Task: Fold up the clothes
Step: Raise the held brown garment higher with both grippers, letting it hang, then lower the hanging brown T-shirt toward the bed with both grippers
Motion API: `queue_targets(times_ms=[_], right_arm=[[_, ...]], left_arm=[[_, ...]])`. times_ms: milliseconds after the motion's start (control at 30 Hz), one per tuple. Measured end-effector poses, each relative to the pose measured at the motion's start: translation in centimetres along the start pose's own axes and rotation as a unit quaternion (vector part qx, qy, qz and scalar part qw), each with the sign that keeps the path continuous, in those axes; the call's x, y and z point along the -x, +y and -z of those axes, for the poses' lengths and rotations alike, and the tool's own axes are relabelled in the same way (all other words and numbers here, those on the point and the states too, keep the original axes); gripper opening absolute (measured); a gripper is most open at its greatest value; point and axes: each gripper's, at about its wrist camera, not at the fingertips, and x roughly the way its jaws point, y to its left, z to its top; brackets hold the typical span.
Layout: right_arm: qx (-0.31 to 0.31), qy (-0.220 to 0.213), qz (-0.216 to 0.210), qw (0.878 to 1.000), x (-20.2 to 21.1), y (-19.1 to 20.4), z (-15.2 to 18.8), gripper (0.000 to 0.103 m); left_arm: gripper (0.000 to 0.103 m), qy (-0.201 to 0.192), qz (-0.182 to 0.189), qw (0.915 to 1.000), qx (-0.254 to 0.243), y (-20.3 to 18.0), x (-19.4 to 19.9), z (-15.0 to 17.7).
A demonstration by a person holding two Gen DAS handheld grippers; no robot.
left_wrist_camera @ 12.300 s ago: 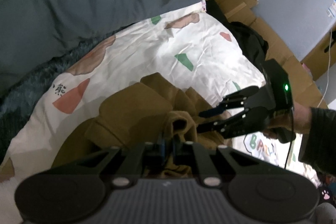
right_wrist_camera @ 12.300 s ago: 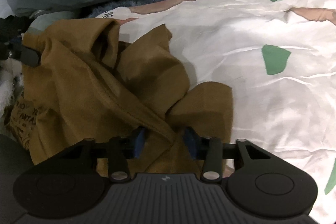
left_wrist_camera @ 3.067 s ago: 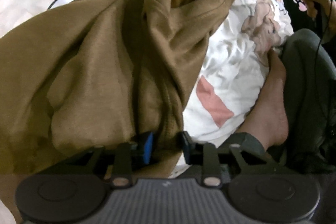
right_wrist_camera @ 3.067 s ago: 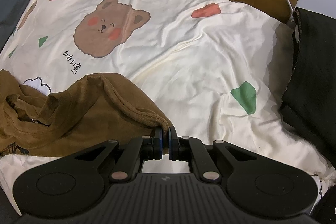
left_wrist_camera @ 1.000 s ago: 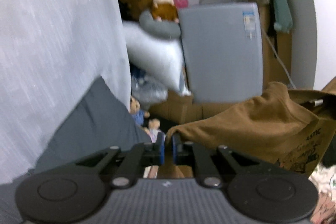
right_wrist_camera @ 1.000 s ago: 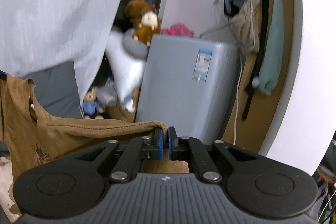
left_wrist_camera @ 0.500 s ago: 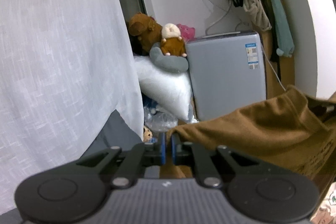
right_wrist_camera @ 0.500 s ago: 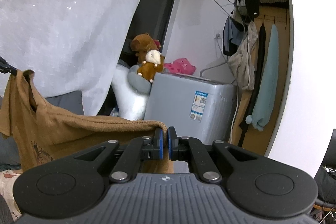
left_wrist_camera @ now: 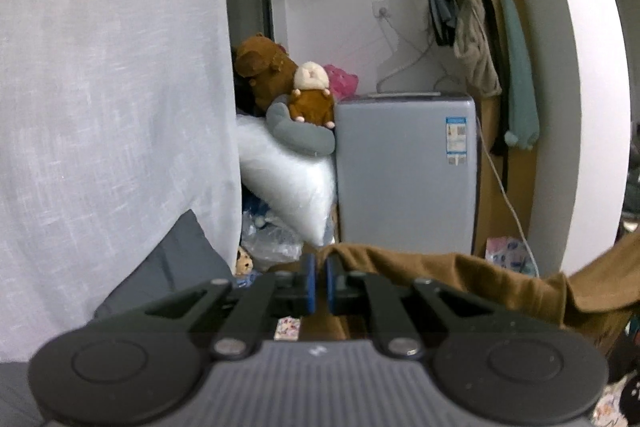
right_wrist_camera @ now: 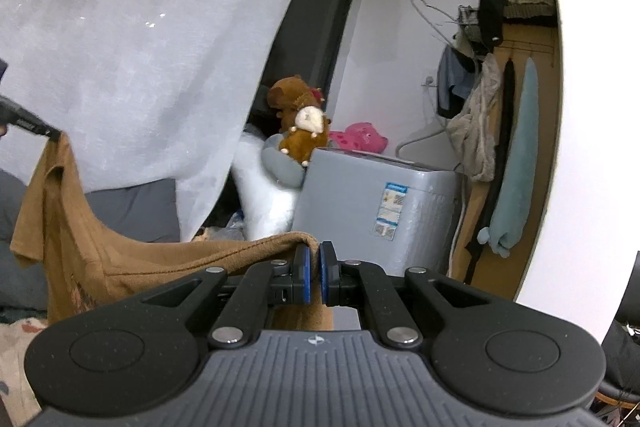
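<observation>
Your brown shirt (right_wrist_camera: 132, 259) hangs in the air as a sagging span, print side low, in front of the white curtain (right_wrist_camera: 160, 47). Your left gripper (left_wrist_camera: 320, 283) and right gripper (right_wrist_camera: 314, 277) each pinch one top corner.

The brown shirt (right_wrist_camera: 132, 259) is soft matt cloth with a stitched hem, and the gripper (right_wrist_camera: 311, 277) clamped on it is matt black plastic with a ribbed grey back, bright metal rivets and smooth blue pads (right_wrist_camera: 305, 277). Left of the washing machine (left_wrist_camera: 404, 175), whose grey shell looks smooth and faintly glossy with a paper label, hangs a thin white woven curtain (left_wrist_camera: 112, 107). On the machine's left edge sit fuzzy plush toys (left_wrist_camera: 310, 99), above a shiny plastic-wrapped white pillow (left_wrist_camera: 288, 179).
</observation>
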Motion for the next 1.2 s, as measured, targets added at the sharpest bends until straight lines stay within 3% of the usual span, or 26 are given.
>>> queue_targets(times_ms=[400,767,967,1200], right_arm=[[0.023,-0.029,0.004,0.999,6.2,3.3,-1.6,0.005],[0.054,-0.038,-0.015,0.998,10.5,6.8,-3.1,0.005],[0.032,-0.007,-0.022,0.999,7.6,6.5,-0.6,0.005],[0.007,0.054,-0.024,0.998,2.5,6.2,4.6,0.005]], left_arm=[[0.006,-0.036,0.057,0.9975,-0.022,1.7,4.8,-0.2],[0.006,-0.050,0.063,0.9967,-0.013,1.8,8.4,1.2],[0.006,-0.015,0.064,0.9978,-0.010,2.2,4.7,2.7],[0.006,0.045,0.066,0.9968,0.006,3.2,-3.2,6.7]])
